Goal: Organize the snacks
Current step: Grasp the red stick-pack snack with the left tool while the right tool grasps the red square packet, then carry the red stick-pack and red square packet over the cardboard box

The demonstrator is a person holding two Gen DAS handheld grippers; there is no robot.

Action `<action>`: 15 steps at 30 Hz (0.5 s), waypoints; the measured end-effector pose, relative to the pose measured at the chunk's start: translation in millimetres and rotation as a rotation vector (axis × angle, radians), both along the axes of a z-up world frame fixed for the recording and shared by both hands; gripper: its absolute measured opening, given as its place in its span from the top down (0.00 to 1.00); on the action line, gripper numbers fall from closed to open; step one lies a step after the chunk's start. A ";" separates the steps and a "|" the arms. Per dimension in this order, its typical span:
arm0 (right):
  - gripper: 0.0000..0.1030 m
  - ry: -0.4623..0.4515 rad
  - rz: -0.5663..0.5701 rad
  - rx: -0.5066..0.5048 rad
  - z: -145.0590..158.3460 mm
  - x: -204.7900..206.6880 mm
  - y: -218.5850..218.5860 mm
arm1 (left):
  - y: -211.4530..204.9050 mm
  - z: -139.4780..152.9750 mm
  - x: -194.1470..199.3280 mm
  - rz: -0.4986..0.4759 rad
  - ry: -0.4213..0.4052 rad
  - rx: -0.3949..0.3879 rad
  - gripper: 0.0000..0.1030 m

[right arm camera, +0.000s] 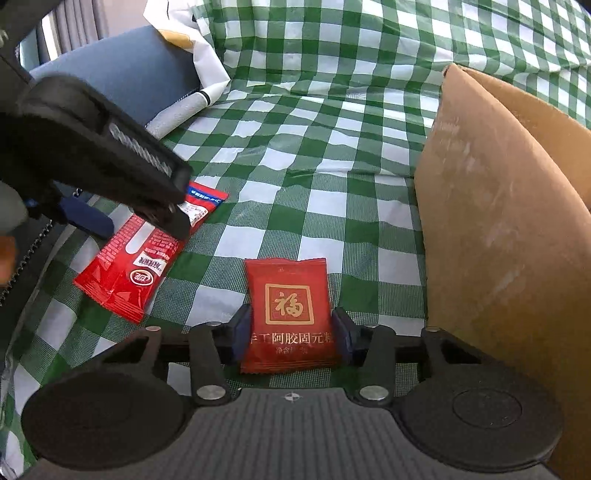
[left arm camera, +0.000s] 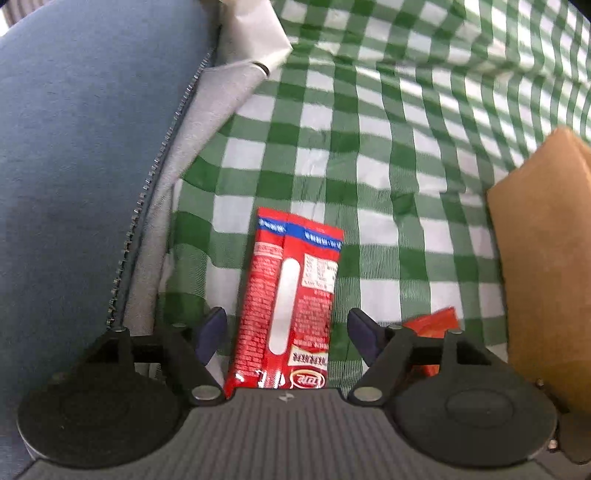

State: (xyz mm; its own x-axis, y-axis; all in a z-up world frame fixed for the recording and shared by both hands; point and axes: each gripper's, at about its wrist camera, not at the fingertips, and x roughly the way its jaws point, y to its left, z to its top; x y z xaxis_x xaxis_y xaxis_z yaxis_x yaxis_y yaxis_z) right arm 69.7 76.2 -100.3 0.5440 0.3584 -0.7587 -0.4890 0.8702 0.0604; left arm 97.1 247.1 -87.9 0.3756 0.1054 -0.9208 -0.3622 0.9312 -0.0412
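Observation:
A long red snack packet (left arm camera: 284,302) lies on the green checked cloth (left arm camera: 369,147). My left gripper (left arm camera: 286,325) stands open astride it, with a gap between each pad and the packet's sides. The right wrist view shows the same packet (right arm camera: 129,269) at the left, under the left gripper's black body. A small red packet with a gold character (right arm camera: 290,314) lies flat nearer the box. My right gripper (right arm camera: 291,334) has both pads against that packet's sides. One corner of the small packet (left arm camera: 436,325) peeks out behind the left gripper's right finger.
A brown cardboard box (right arm camera: 498,221) stands close on the right, also seen as a wall (left arm camera: 546,258) in the left wrist view. A blue-grey zipped bag (left arm camera: 74,184) fills the left side. White crumpled paper (left arm camera: 258,33) lies at the back.

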 end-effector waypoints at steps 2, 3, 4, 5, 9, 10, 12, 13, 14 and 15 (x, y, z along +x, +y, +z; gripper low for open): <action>0.57 0.004 -0.010 0.011 1.3 0.3 -2.4 | -3.9 -4.7 1.3 -0.015 0.022 0.018 0.25; 0.58 0.006 -0.014 0.015 2.4 -0.1 -4.0 | -5.2 -6.0 1.4 -0.022 0.025 0.029 0.25; 0.58 0.006 -0.018 0.018 4.9 -1.5 -4.7 | -6.2 -6.8 1.4 -0.026 0.027 0.038 0.26; 0.58 0.004 -0.020 0.020 6.3 -2.8 -5.1 | -7.1 -7.2 1.3 -0.029 0.028 0.043 0.27; 0.58 -0.014 -0.007 0.023 13.8 -8.4 -5.4 | -6.8 -3.1 -2.1 -0.021 0.006 0.046 0.49; 0.58 -0.019 -0.005 0.025 16.1 -9.6 -5.8 | -5.7 -1.8 -3.9 -0.015 -0.002 0.031 0.50; 0.58 -0.027 0.002 0.027 21.7 -12.9 -7.2 | -4.8 1.7 -8.4 -0.004 -0.014 0.004 0.50; 0.58 -0.032 0.004 0.025 23.9 -14.7 -8.2 | -4.7 3.8 -10.9 0.002 -0.022 -0.004 0.51; 0.58 -0.037 0.006 0.022 25.8 -16.3 -9.4 | -4.5 6.8 -13.9 0.008 -0.035 -0.014 0.51; 0.58 -0.040 0.007 0.020 27.7 -18.2 -10.8 | -4.3 10.3 -17.0 0.014 -0.050 -0.023 0.51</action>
